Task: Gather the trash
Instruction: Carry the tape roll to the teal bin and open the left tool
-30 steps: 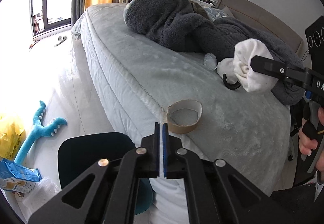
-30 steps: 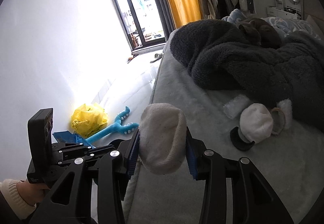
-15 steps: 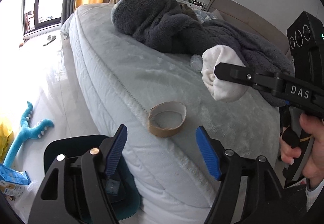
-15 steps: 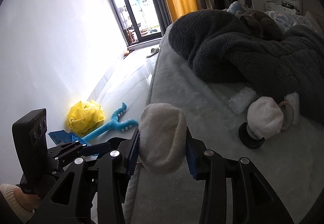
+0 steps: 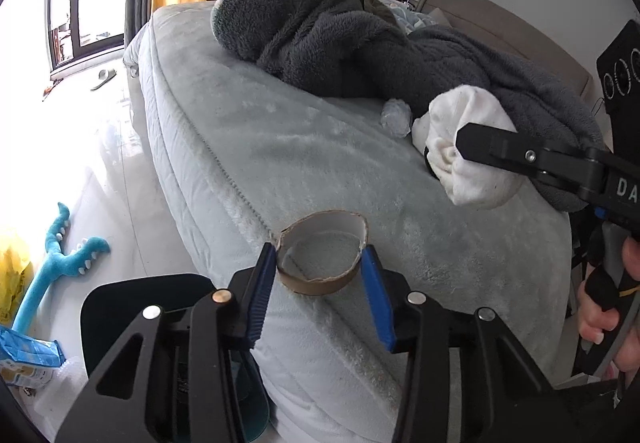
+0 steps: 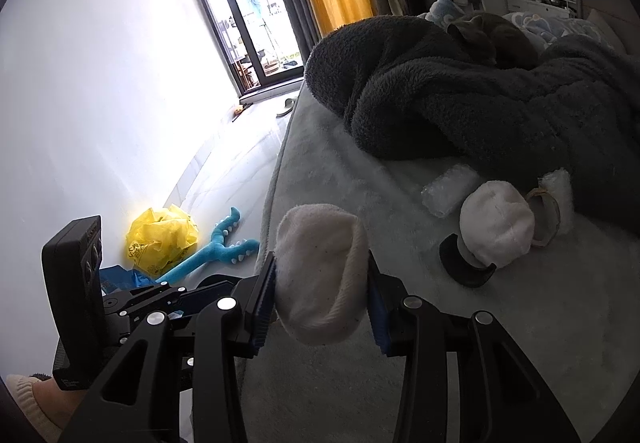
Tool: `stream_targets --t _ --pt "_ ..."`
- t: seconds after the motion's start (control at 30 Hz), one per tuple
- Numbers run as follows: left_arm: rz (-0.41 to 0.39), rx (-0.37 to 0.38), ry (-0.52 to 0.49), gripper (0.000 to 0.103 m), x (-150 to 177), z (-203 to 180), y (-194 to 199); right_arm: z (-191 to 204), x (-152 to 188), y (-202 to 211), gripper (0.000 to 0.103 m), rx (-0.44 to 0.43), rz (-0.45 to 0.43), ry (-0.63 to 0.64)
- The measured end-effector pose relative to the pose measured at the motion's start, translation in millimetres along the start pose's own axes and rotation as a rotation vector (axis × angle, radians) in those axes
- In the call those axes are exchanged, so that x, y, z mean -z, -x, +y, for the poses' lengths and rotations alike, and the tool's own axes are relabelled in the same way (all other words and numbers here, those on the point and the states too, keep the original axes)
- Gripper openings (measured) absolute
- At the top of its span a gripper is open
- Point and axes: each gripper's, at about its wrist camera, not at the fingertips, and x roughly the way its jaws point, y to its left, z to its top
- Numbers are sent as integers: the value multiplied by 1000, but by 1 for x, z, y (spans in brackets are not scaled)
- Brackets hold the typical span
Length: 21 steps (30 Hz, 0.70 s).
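A brown cardboard tape ring (image 5: 322, 255) lies at the near edge of the grey bed (image 5: 280, 147). My left gripper (image 5: 320, 279) is closed around it, both blue pads touching its sides. My right gripper (image 6: 320, 295) is shut on a white rolled sock (image 6: 320, 279), held above the bed; that sock also shows in the left wrist view (image 5: 468, 151). On the bed lie a clear plastic wrapper (image 6: 448, 191), another white sock ball (image 6: 496, 231), a black curved piece (image 6: 464, 267) and a second tape ring (image 6: 544, 219).
A dark fleece blanket (image 5: 360, 43) covers the back of the bed. A dark teal bin (image 5: 132, 307) stands below my left gripper. On the floor lie a blue plush toy (image 5: 60, 255), a yellow bag (image 6: 162, 239) and a blue packet (image 5: 28, 355).
My left gripper opened from shut, moved forward to the tape ring and closed its pads onto it. The right gripper kept holding the sock and shifted little.
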Motion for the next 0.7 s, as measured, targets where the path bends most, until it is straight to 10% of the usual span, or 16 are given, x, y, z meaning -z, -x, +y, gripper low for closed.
stream_targets --t 0.33,0.7 --pt "7 -87 38 46 12 46 22 42 -8 -12 41 -63 -1 49" --pt "192 -200 91 46 61 113 4 103 -14 -36 42 -146 18 110"
